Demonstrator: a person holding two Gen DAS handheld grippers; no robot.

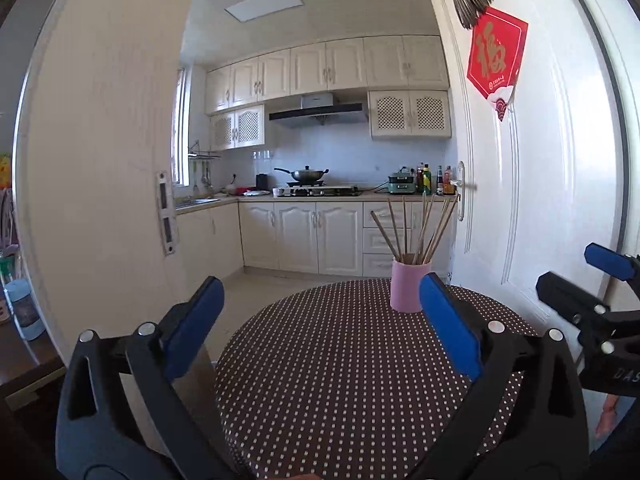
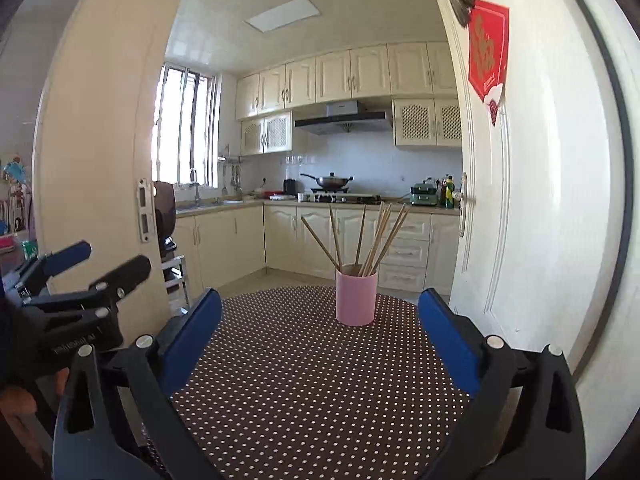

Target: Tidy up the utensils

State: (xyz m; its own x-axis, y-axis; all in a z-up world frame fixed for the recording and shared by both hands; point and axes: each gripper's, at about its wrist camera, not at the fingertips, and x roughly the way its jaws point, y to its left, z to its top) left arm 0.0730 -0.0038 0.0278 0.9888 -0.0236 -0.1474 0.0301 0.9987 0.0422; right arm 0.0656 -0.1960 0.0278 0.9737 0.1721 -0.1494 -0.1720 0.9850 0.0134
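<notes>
Table: round top under a dark brown cloth with white polka dots (image 1: 340,380); you have it directly ahead of both grippers, in front of an open kitchen doorway.
Cup: pink cylindrical holder (image 1: 408,286), upright, near the far edge of the table, slightly right of centre in your left view; the same cup (image 2: 356,298) sits near the far edge, centred, in your right view.
Chopsticks: bundle of thin brown wooden sticks (image 1: 416,228) standing in the pink cup, fanned out and leaning on its rim; also seen at (image 2: 360,236).
Left gripper: your black two-finger tool with blue pads (image 1: 320,320), jaws spread wide, nothing between them but the cloth beyond; it hangs over the near edge of the table, well apart from the cup. In the right view it shows at the left edge (image 2: 100,260).
Right gripper: matching black tool with blue pads (image 2: 320,328), jaws likewise spread wide and holding nothing, over the near edge, apart from the cup. In the left view it shows at the right edge (image 1: 580,276).
Door: white panelled leaf (image 1: 540,160) swung open to your right, a red paper diamond hanging (image 1: 496,56) on it.
</notes>
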